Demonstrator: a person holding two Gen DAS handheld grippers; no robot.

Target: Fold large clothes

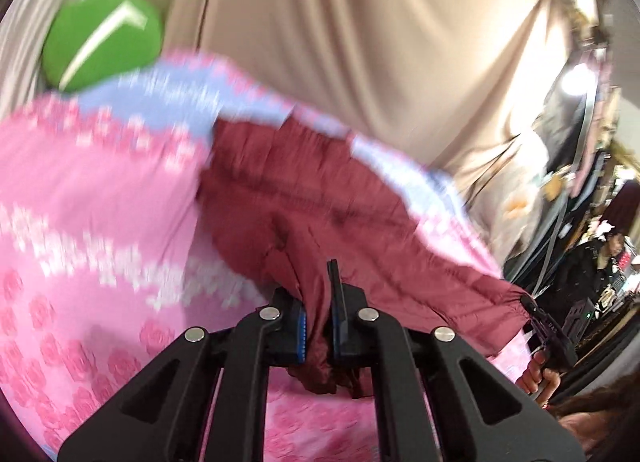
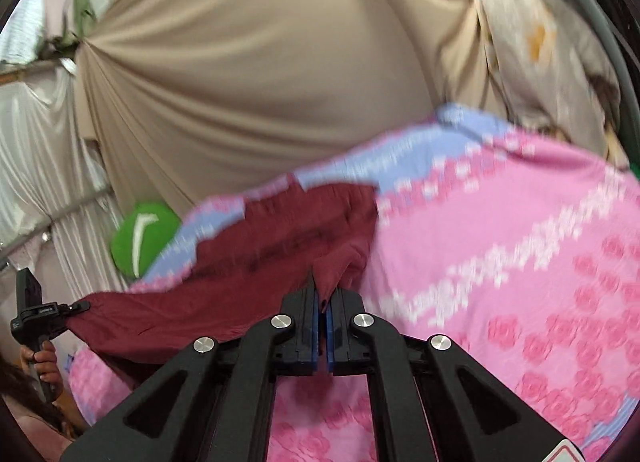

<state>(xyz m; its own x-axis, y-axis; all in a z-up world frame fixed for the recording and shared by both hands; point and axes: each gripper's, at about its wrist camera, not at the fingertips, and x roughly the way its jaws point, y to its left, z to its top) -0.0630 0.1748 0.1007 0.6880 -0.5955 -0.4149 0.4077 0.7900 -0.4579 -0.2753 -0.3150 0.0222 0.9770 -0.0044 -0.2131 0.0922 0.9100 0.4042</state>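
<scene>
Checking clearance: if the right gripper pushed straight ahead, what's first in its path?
The dark red garment its shut jaws already hold, bunched ahead; behind it, likely the pink rose-patterned bedspread. Depth is blurred.

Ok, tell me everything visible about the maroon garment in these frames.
The maroon garment is thin, crinkled, slightly shiny fabric, bunched and stretched in a band above the pink rose-print bedspread. The left gripper is shut on one gathered part, the right gripper on another. Its far end trails onto the bedspread.

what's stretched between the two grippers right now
The maroon garment spans from the left gripper to the right gripper, both shut on it; both wrist views show this.
</scene>
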